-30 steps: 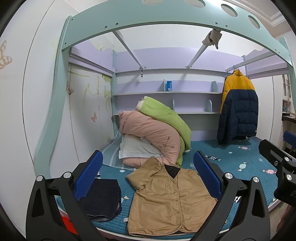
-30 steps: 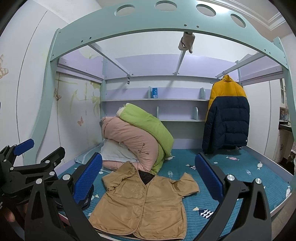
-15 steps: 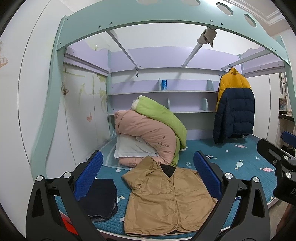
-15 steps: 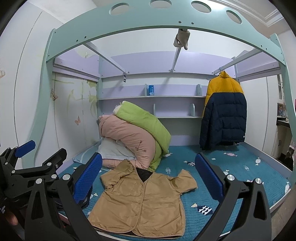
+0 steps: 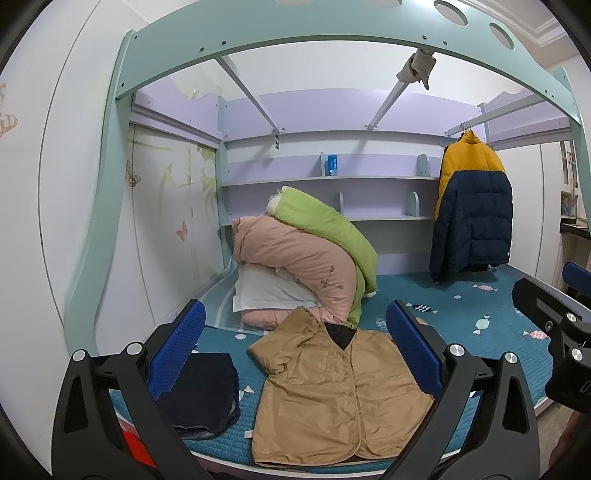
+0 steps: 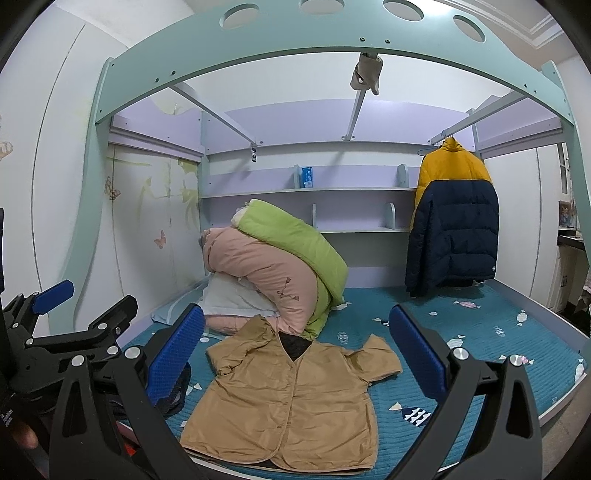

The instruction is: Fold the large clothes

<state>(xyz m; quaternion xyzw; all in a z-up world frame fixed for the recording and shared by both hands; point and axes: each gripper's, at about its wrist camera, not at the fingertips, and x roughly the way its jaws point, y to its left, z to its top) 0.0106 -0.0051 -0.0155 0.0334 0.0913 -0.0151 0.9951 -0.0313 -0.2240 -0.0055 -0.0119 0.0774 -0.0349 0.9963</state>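
A: What is different from a second ago?

B: Little: both views drift slightly. The tan jacket (image 5: 340,398) lies flat on the near edge of the bed (image 5: 491,332), untouched.

A: And the claws?

B: The left gripper (image 5: 295,350) and right gripper (image 6: 295,350) gape wide, empty. Folding isn't started.

A child's bedroom in a home. A mint-green loft frame (image 5: 332,33) arches over a bed (image 5: 461,317) with a teal candy-print cover. Rolled quilts (image 5: 306,258) and a pillow (image 5: 266,291) sit at its back left corner. Lilac shelves (image 5: 332,179) line the back wall, butterfly decals (image 5: 181,232) dot the left wall, and a puffer jacket (image 5: 472,210) hangs from a rail.
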